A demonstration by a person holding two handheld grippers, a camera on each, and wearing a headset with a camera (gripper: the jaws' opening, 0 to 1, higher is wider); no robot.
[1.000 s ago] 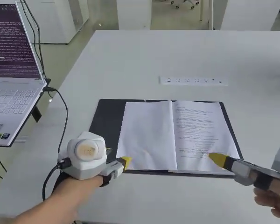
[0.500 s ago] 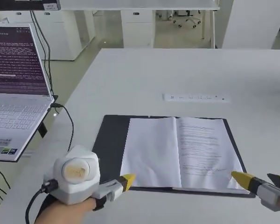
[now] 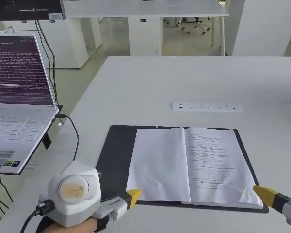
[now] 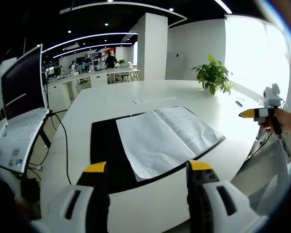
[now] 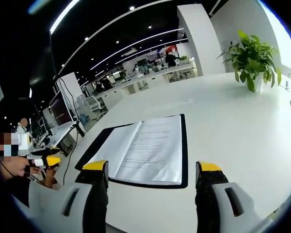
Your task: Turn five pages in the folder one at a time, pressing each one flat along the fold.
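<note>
A black folder lies open on the white table, with a blank white page on the left and a printed page on the right, both lying flat. My left gripper hovers at the folder's near left edge, and its jaws stand open and hold nothing. Just off the folder's near right corner, my right gripper is likewise open with nothing in it. The right gripper view has the folder ahead of the jaws, apart from them.
An open laptop sits at the left, its cable trailing over the table edge. A white power strip lies beyond the folder. A potted plant stands at the table's far end. White desks stand behind.
The head camera has tilted up. My right gripper has drawn back off the right page to beyond the folder's near right corner. The left gripper stays by the near left edge.
</note>
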